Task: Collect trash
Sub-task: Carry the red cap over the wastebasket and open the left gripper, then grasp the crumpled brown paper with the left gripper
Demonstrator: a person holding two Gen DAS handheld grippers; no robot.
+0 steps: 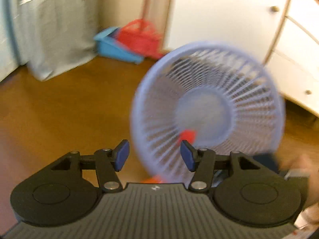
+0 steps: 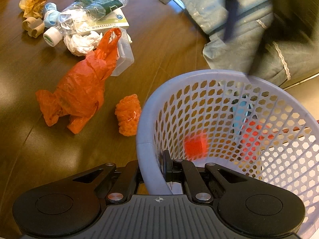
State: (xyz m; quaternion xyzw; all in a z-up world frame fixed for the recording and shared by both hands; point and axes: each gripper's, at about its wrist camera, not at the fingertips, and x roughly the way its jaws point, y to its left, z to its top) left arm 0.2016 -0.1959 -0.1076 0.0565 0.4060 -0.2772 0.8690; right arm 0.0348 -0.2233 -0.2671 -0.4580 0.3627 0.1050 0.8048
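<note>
My right gripper (image 2: 153,167) is shut on the near rim of a lavender mesh basket (image 2: 199,74), which is tipped with its mouth toward the camera. A blurred red scrap (image 2: 195,145) is inside it. In the left wrist view the basket (image 1: 203,109) faces me with the red scrap (image 1: 188,135) low inside. My left gripper (image 1: 155,157) is open in front of it with nothing between its blue pads. On the wooden floor lie an orange plastic bag (image 2: 79,93), an orange foam net (image 2: 128,115), a crushed clear bottle (image 2: 89,10), white tissue (image 2: 81,43) and a clear box (image 2: 123,55).
A blue mask (image 2: 50,15) and brown crumpled paper (image 2: 33,4) lie at the far left of the pile. Grey-blue bedding (image 2: 249,39) hangs behind the basket. A blue dustpan (image 1: 115,45) and red broom (image 1: 139,35) stand by the wall, with white drawers (image 1: 299,49) on the right.
</note>
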